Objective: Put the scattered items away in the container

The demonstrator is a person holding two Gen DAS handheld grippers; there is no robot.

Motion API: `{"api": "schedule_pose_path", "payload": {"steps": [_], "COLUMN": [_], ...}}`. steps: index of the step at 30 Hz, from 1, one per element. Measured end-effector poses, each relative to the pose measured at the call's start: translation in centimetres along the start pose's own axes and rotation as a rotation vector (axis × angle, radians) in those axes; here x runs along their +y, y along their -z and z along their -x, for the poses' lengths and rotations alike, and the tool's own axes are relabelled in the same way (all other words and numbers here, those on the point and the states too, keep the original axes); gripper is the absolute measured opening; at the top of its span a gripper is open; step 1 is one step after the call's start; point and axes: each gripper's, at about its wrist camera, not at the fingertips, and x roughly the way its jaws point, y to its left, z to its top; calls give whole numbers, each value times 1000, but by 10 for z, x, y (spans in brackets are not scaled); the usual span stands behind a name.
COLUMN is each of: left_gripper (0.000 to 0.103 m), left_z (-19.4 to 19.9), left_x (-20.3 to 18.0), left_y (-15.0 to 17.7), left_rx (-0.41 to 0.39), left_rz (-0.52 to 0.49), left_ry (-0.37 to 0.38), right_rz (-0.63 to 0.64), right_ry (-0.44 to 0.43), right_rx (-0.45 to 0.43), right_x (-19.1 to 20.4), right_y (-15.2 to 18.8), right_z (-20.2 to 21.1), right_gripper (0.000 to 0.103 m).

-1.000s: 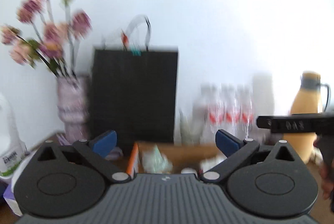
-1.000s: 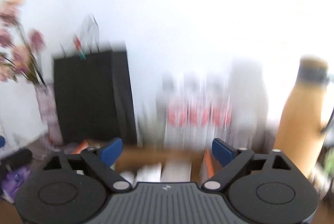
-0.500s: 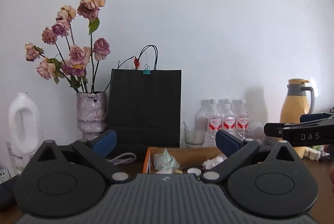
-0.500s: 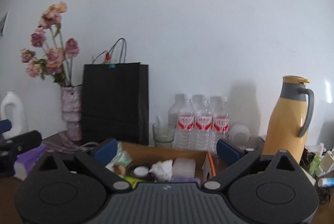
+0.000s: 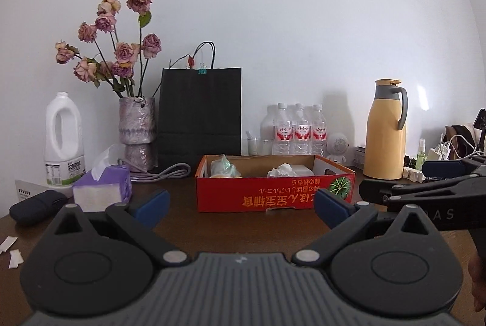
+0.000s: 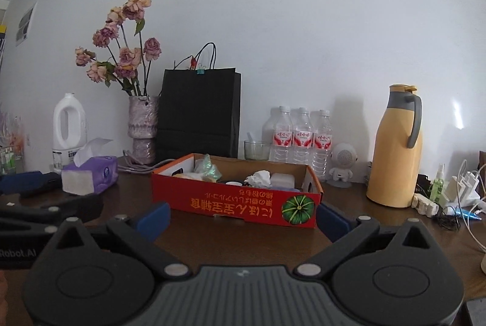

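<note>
Dark wooden counter (image 5: 243, 222) lies bare between both spread-wide, empty tongs and the red cardboard box (image 5: 273, 195) of crumpled scraps. Left tongs (image 5: 241, 206) and right tongs (image 6: 243, 216) hover side by side near its front edge; clutter lines the wall.

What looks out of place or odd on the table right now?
The red cardboard box sits with its printed text upside down toward the cameras. Small white paper scraps lie loose at the table's left edge, outside the box. Both hand-held grippers are open and empty. Nothing looks spilled or damaged.
</note>
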Motion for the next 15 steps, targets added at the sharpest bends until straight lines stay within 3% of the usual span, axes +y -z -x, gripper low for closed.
{"api": "schedule_pose_path", "payload": {"steps": [9,12,15], "left_gripper": [103,103,103], "left_z": [5,-8,-34], "left_x": [-1,-4,-6], "left_y": [6,10,20], "left_rx": [65,127,274], "left_rz": [21,3,-5], "left_ry": [-19,-32,-48], "right_rz": [-2,-11,-27], "right_ry": [38,33,44], "right_rx": [34,134,274], "right_x": [-3,-4,-5], "right_y": [11,21,33], "right_z": [21,7,-20], "right_gripper": [103,103,103]}}
